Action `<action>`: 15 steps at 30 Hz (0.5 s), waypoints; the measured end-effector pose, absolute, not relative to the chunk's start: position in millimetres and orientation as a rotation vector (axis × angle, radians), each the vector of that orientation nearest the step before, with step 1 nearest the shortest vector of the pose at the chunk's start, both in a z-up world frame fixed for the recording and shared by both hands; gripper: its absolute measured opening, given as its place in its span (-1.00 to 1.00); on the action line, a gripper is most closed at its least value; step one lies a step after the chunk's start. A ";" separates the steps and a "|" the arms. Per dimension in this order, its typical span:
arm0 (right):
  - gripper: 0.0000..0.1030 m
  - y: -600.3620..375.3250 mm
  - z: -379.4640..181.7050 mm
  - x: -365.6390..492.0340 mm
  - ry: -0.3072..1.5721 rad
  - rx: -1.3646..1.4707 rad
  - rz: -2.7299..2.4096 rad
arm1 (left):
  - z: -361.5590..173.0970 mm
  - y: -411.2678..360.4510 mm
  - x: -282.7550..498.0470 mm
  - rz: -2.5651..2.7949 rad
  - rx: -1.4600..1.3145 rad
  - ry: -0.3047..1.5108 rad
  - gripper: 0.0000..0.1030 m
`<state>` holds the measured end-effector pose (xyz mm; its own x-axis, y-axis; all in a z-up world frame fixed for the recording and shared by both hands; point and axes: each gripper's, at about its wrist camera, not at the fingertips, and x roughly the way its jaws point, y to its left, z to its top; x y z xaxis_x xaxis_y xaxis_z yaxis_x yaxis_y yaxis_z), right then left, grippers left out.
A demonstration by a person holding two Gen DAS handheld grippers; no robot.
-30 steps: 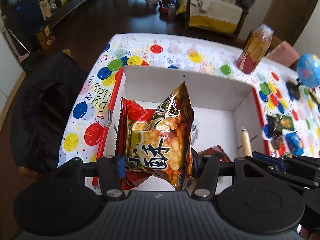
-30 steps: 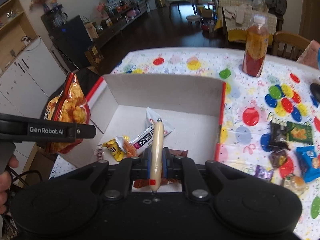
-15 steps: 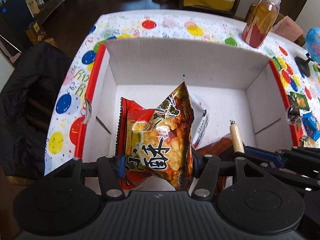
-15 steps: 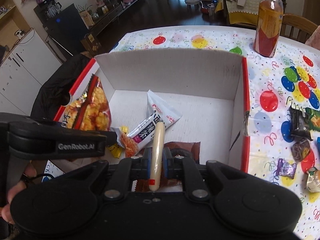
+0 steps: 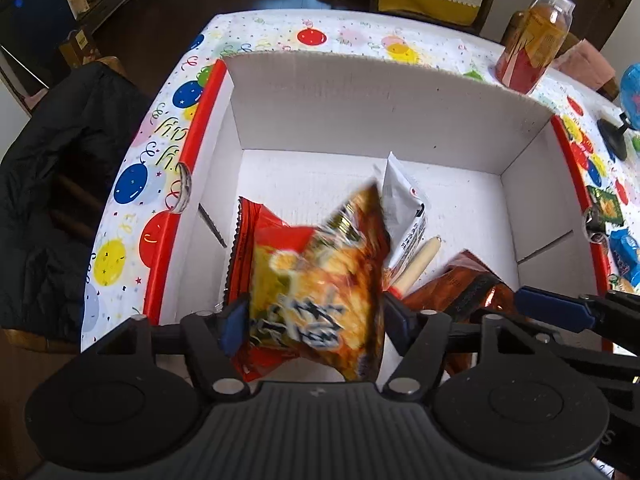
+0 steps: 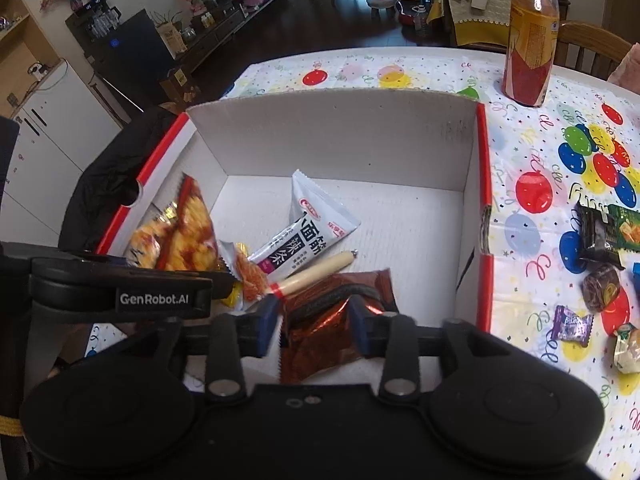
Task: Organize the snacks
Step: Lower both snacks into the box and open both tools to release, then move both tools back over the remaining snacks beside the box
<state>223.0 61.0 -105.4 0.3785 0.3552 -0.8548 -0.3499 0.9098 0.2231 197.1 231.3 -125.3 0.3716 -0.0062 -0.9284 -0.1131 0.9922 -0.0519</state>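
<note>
A white corrugated cardboard box with red outer sides [image 5: 384,120] stands on the table [image 6: 440,68], which wears a white cloth printed with coloured balloons, and takes up most of the table's near left part. The left tool [image 5: 312,324] hangs over the box's near left corner with its jaws opening; the orange-and-red crinkly bag of fried snacks [image 5: 320,280] is between its blue pads [image 5: 232,326], blurred and tilted, and I cannot tell whether the pads touch it. The right tool [image 6: 316,328] is over the near edge of the box, its jaws also opening, with nothing pinched between them; straight below lies a shiny brown foil packet [image 6: 332,320] on the box floor. The pale cream sausage stick with a red end [image 6: 312,274] lies loose on the box floor just beyond that tool, tilted toward the far right, touching the brown packet. Beside it rests a white sachet with black lettering [image 6: 316,220] and a small orange-and-yellow wrapped snack [image 6: 248,276]. Out on the cloth near the table's right edge sit several small wrapped sweets (dark green, brown, purple) [image 6: 600,232], well apart from the box. A plastic bottle of amber drink with a red label [image 6: 530,40] stands upright near the far right corner.
</note>
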 end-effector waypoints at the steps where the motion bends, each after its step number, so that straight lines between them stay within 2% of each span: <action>1: -0.01 60.0 -103.5 221.3 1.088 0.007 0.449 | -123.7 231.8 195.1 0.066 -0.119 1.183 0.45; 3: 0.24 57.8 -99.1 217.5 1.076 0.010 0.450 | -119.6 232.6 190.6 0.063 -0.129 1.170 0.56; 6: 0.47 54.4 -91.6 210.5 1.057 0.012 0.453 | -112.7 233.6 183.8 0.061 -0.143 1.153 0.60; 13: 0.83 41.6 -69.6 191.2 1.007 0.025 0.461 | -92.4 235.1 161.1 0.056 -0.155 1.104 0.65; 15: 0.94 37.5 -62.9 184.8 0.988 0.026 0.459 | -86.3 235.2 154.5 0.054 -0.163 1.090 0.79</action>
<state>184.8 37.5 -62.9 0.4629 0.3850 -0.7984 -0.3615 0.9044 0.2265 154.5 235.2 -86.3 0.4624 -0.0361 -0.8859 -0.1238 0.9868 -0.1048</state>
